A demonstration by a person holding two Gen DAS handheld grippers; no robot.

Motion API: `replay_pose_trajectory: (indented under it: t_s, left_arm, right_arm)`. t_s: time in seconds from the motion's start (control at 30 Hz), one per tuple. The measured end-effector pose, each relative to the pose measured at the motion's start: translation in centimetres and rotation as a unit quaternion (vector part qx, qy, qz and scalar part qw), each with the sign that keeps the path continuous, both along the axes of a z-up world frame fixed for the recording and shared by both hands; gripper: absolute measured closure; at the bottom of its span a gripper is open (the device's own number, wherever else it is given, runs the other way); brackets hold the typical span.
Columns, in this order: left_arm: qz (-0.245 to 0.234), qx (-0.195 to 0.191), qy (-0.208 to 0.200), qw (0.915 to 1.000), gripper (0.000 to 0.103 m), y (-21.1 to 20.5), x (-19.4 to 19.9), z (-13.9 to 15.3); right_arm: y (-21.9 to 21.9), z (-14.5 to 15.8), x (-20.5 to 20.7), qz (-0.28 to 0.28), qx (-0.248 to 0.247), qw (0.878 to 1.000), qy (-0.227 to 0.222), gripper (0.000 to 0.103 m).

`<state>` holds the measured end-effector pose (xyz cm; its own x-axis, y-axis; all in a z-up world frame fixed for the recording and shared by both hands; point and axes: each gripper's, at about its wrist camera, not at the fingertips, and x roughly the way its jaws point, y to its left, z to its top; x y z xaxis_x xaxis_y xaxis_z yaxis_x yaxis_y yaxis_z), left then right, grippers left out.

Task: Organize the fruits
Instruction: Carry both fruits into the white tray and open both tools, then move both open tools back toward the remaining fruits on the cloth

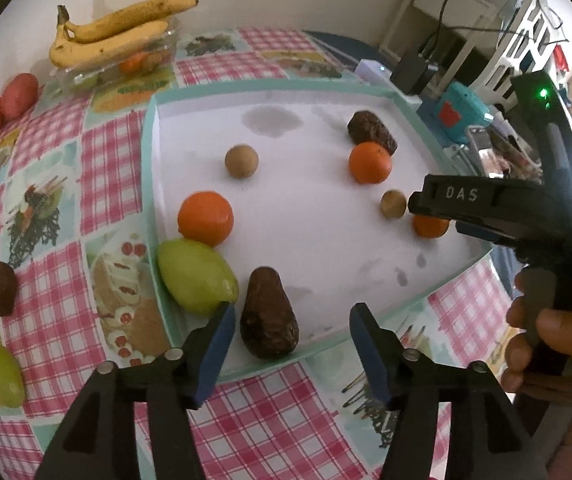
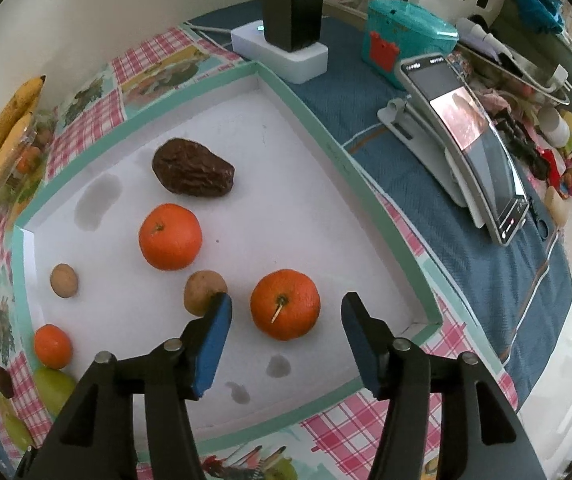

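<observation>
Hovering over the shallow white tray with the mint-green rim (image 1: 151, 168), I hold both tongs released, nothing between their blue pads. The left gripper (image 1: 290, 344) frames a dark brown, wrinkled avocado (image 1: 268, 314) lying at the tray's near edge; its left pad sits just beside a pale green, lemon-shaped fruit (image 1: 195, 276), so I judge the closing stroke needs care there. To grip well, I centre the avocado's broad lower body between the pads, descend until they flank its widest part, and close slowly so the soft skin is not bruised.

The right gripper (image 2: 286, 338) stands open around a round orange tangerine with a short stalk (image 2: 285, 304), which rests on the tray floor near the right corner. A small tan, potato-like round fruit (image 2: 202, 292) touches or nearly touches the left pad, and I would shift slightly right before closing to avoid pinching both.

Farther out in the tray lie a second tangerine (image 2: 169, 237), a second dark avocado (image 2: 191, 173), a small tan ball-shaped fruit (image 2: 63, 280) and a smaller tangerine (image 2: 52, 346). Beyond the tray, on the pink checked tablecloth (image 1: 277, 420), a clear plastic box (image 1: 85, 76) carries yellow bananas (image 1: 117, 32). A sorting destination is not evident to me.
</observation>
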<state>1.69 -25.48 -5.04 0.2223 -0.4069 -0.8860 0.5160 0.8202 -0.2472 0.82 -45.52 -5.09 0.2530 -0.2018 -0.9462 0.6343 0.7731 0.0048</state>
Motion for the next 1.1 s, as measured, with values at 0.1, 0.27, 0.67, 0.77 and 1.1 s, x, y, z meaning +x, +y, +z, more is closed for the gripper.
replay_pose_trajectory:
  t_s: [0.1,0.27,0.67,0.77,1.1]
  left_arm:
    - [0.006,0.002,-0.014,0.9999,0.03,0.5,0.2,0.9]
    - [0.036,0.01,-0.022,0.9991,0.018,2.0,1.0,1.9]
    - [0.24,0.043,-0.013,0.9698,0.0,10.1,4.2,0.7]
    - [0.256,0.048,-0.026,0.9651,0.0,10.7,4.3,0.9]
    - [0.307,0.036,-0.028,0.9507,0.0,12.9,4.9,1.0]
  right_arm:
    - [0.1,0.7,-0.1,0.0,-0.006,1.0,-0.01,0.042]
    - [0.2,1.3,-0.2,0.004,-0.011,1.0,-0.022,0.03]
    - [0.9,1.3,0.2,0.014,-0.011,0.999,-0.031,0.019]
    - [1.7,1.3,0.6,0.029,-0.007,0.999,-0.036,0.019]
    - [4.0,1.9,1.5,0.07,-0.012,0.996,-0.06,0.005]
